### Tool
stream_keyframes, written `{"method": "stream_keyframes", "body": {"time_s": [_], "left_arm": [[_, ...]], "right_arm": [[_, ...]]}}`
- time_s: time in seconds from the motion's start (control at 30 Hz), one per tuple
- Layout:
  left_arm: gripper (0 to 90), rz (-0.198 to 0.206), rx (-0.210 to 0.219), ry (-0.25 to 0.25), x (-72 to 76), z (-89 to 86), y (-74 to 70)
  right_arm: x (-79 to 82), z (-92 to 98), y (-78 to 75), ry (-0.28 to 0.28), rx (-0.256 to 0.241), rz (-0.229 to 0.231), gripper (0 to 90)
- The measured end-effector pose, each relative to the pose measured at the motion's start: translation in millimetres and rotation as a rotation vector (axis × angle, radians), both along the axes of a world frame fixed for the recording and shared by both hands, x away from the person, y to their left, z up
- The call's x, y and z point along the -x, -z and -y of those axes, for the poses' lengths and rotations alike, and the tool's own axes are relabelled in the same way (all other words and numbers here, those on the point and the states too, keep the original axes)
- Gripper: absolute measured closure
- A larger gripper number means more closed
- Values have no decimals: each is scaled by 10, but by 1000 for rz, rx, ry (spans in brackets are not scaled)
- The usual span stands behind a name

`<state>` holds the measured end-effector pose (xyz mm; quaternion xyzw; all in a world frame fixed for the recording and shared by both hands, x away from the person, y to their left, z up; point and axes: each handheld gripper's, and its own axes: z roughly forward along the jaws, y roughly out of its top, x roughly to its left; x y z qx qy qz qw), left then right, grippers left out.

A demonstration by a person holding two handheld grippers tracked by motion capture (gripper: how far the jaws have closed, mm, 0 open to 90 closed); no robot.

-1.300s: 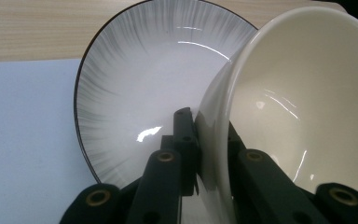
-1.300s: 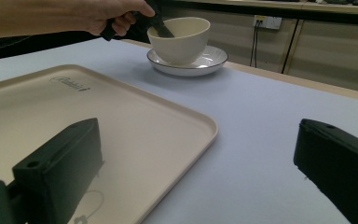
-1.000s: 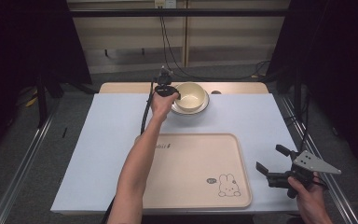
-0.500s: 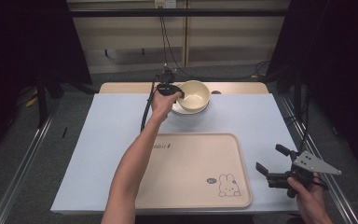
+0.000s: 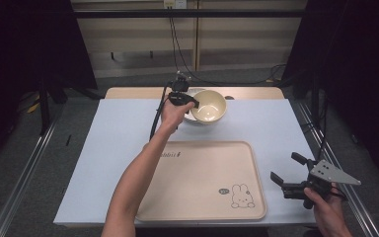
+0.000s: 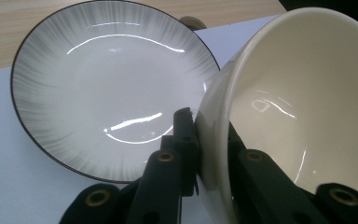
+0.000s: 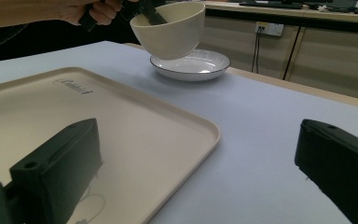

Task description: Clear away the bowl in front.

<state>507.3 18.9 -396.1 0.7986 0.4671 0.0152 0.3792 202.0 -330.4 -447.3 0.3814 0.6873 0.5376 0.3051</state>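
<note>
The left gripper (image 6: pixel 200 154), fingers clamped on the bowl (image 5: pixel 208 105) rim, has lifted it off the plate (image 7: pixel 190 64); the right gripper (image 5: pixel 288 172) waits open.

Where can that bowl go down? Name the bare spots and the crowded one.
Free: the whole tray, bare apart from its printed rabbit; the blue mat left of the tray; the mat between the tray and the right gripper. Crowded: the far edge, where the left gripper holds the bowl over the plate.

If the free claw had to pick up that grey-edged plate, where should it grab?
Probably the plate's raised rim on the near, tray-facing side: in the right gripper view it flares up off the table, so one jaw could slip under, coming in low beneath the lifted bowl.
</note>
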Motion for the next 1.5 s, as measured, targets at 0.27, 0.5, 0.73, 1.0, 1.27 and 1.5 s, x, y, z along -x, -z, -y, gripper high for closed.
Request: {"method": "stream_keyframes", "body": {"time_s": [0.27, 0.5, 0.73, 1.0, 1.27, 1.5], "left_arm": [[836, 0, 21, 39, 110, 79, -22], [836, 3, 31, 60, 184, 116, -24], [835, 7, 36, 103, 273, 140, -41], [835, -3, 32, 146, 364, 216, -11], [835, -12, 42, 189, 471, 373, 17], [835, -22, 26, 234, 559, 485, 86]], "right_arm": [[4, 6, -5, 8, 3, 5, 1], [2, 5, -3, 11, 2, 13, 1], [3, -3, -1, 6, -2, 10, 2], [0, -2, 0, 7, 0, 13, 2], [-1, 1, -1, 11, 2, 18, 2], [-4, -3, 1, 10, 1, 18, 3]]}}
